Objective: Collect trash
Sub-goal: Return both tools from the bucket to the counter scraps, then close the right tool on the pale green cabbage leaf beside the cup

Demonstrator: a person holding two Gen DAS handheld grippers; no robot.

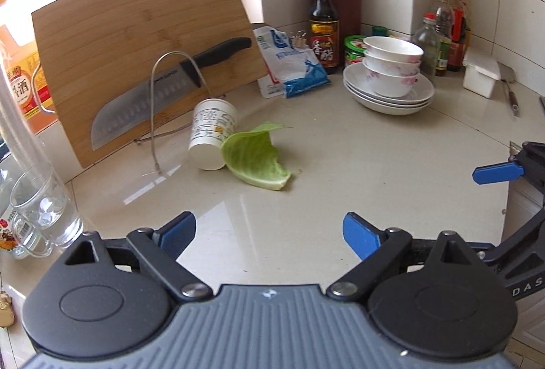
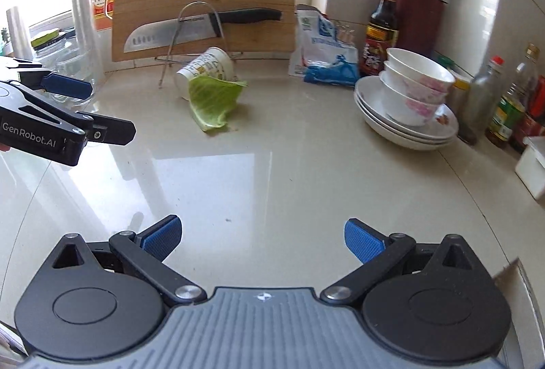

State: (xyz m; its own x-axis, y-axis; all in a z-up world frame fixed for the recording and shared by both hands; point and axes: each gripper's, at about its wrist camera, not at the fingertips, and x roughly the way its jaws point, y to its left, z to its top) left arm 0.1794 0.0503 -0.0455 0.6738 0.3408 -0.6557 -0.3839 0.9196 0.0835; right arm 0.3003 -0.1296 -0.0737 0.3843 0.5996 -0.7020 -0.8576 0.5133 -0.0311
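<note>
A white paper cup (image 1: 212,133) with printed patterns lies on its side on the beige counter (image 1: 340,185), and a green cabbage leaf (image 1: 257,158) rests against it. Both show again in the right wrist view: the cup (image 2: 204,67) and the leaf (image 2: 213,101). My left gripper (image 1: 269,234) is open and empty, a short way in front of the leaf. My right gripper (image 2: 262,238) is also open and empty, farther back from the leaf. The left gripper's body appears at the left edge of the right wrist view.
A bamboo cutting board (image 1: 143,38) leans behind a wire rack holding a knife (image 1: 163,86). A blue-and-white bag (image 1: 293,66), a sauce bottle (image 1: 323,21), stacked bowls on plates (image 1: 391,73), condiment bottles (image 1: 446,25) and a white box (image 1: 480,76) line the back. A glass mug (image 1: 44,212) stands left.
</note>
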